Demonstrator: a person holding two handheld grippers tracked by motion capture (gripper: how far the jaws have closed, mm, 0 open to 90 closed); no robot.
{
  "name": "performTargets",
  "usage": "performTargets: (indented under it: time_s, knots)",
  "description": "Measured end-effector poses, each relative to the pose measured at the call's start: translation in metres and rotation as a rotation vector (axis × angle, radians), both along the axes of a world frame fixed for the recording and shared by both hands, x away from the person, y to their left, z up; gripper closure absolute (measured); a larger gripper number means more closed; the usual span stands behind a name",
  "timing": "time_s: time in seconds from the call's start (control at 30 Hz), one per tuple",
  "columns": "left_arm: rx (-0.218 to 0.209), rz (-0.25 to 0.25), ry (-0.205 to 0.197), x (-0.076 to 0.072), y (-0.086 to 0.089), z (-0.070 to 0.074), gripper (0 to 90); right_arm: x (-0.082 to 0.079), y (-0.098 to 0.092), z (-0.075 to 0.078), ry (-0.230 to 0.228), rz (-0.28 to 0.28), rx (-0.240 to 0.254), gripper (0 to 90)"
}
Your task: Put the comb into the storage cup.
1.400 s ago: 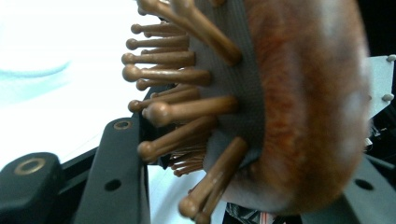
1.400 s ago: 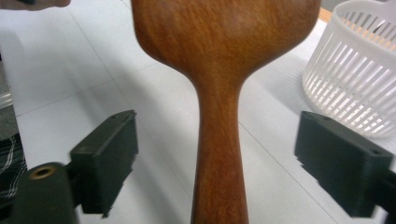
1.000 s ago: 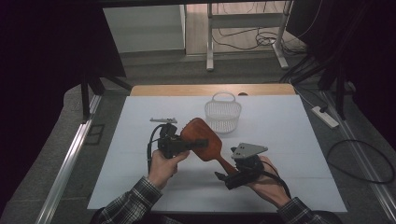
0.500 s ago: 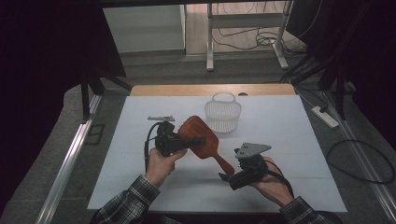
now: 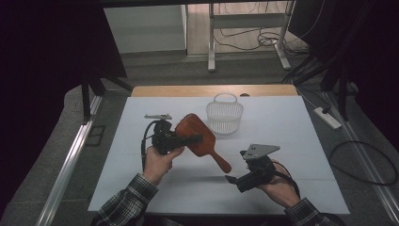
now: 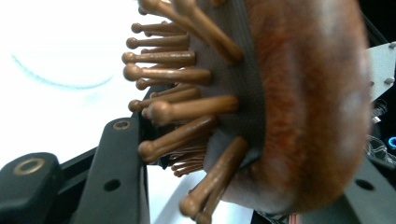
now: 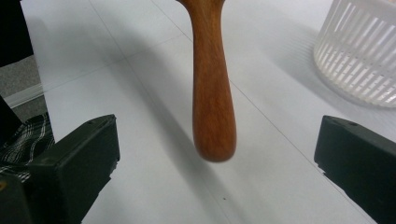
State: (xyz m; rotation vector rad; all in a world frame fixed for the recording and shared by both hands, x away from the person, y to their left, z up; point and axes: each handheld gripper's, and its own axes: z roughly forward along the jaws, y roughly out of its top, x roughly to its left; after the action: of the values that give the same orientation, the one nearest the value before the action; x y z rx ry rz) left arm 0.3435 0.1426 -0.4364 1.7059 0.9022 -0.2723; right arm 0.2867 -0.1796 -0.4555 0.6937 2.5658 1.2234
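A reddish-brown wooden hairbrush is held above the white table sheet, back side up in the high view. My left gripper is shut on its head. In the left gripper view the black jaws of the left gripper squeeze the bristled head of the hairbrush from both sides. The handle slopes down to the right. My right gripper is open just past the handle's end. In the right gripper view the handle tip hangs between the wide-apart jaws of the right gripper without touching them.
A white slatted basket stands at the back middle of the sheet, also at the upper right as the basket. A power strip lies on the floor at the right. A metal rail runs along the left.
My right gripper has drawn back a little to the right from the handle end. The left hand with the brush has barely moved.
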Motion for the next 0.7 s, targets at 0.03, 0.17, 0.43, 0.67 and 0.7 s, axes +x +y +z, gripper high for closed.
performTargets:
  time_s: [0.03, 0.17, 0.43, 0.67, 0.7]
  knots:
    - [0.003, 0.002, -0.001, 0.001, 0.001, 0.001, 53.5, 0.0, -0.003, 0.0, 0.005, 0.002, 0.0, 0.3]
    - [0.008, 0.007, -0.004, 0.004, 0.002, 0.002, 53.5, 0.0, -0.006, 0.001, 0.007, -0.003, 0.003, 0.4]
    - [0.014, 0.024, -0.005, 0.009, 0.007, 0.003, 53.4, -0.001, -0.019, 0.003, -0.004, -0.04, 0.011, 0.0]
    - [0.017, 0.037, -0.002, 0.017, 0.01, 0.004, 53.4, -0.004, -0.028, 0.003, 0.011, -0.045, -0.012, 0.0]
    - [0.017, 0.037, -0.002, 0.017, 0.01, 0.004, 53.4, -0.004, -0.028, 0.003, 0.011, -0.045, -0.012, 0.0]
